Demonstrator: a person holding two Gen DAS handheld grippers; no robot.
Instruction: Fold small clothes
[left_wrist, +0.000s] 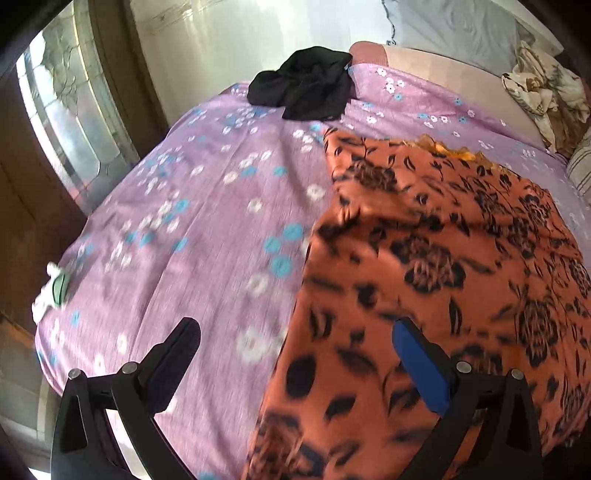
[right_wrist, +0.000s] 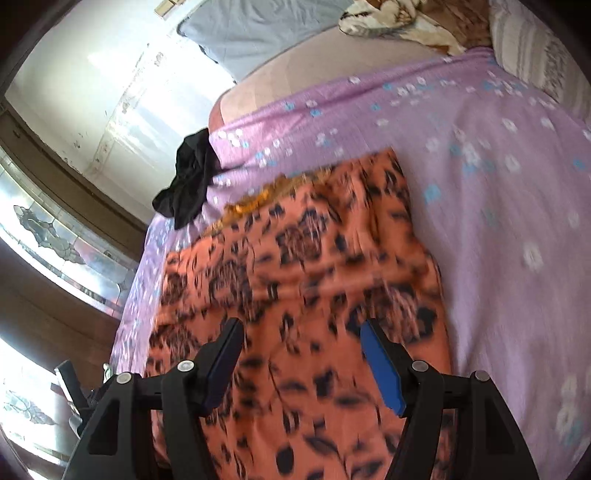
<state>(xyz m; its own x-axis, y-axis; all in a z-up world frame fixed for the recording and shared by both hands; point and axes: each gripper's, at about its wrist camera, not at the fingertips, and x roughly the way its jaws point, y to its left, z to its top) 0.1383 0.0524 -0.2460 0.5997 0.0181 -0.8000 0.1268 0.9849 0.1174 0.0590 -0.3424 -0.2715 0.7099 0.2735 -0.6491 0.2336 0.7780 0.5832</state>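
1. Orange garment (left_wrist: 424, 266) with black floral print, spread mostly flat on the bed; a frilly golden-yellow trim (left_wrist: 448, 149) along its far edge.
2. Lay on the purple floral bedsheet (left_wrist: 192, 206), toward the near edge of the bed, filling the lower middle of the right wrist view (right_wrist: 295, 280).
3. Looked thin, light and limp, with a faint sheen; judged likely to slip, sag and wrinkle when lifted, not to hold a crease unaided.
4. Best hold, by judgement: pinch at the corners or along a hem, one corner per gripper, so the cloth hangs even and folds straight.
5. Left gripper (left_wrist: 295, 328): jaws wide apart, nothing between them; one finger over bare sheet, the blue-padded finger over the garment's left side. Contact with the cloth could not be told.
6. Right gripper (right_wrist: 301, 330): jaws likewise apart and empty, both fingers poised above the orange cloth near its near end.
7. Both views motion-blurred, so fine folds and edges were unclear.
8. Black garment (left_wrist: 306, 86) crumpled in a heap at the far left edge of the bed, well apart from the orange one.
9. Farther off: a brown-and-cream patterned blanket (left_wrist: 546, 88) bunched at the far right, a striped pillow (right_wrist: 535, 48) beside it, a grey pillow (right_wrist: 258, 33) against the pale wall.
10. Small white-and-green object (left_wrist: 51, 288) at the sheet's left edge, too blurred to identify.
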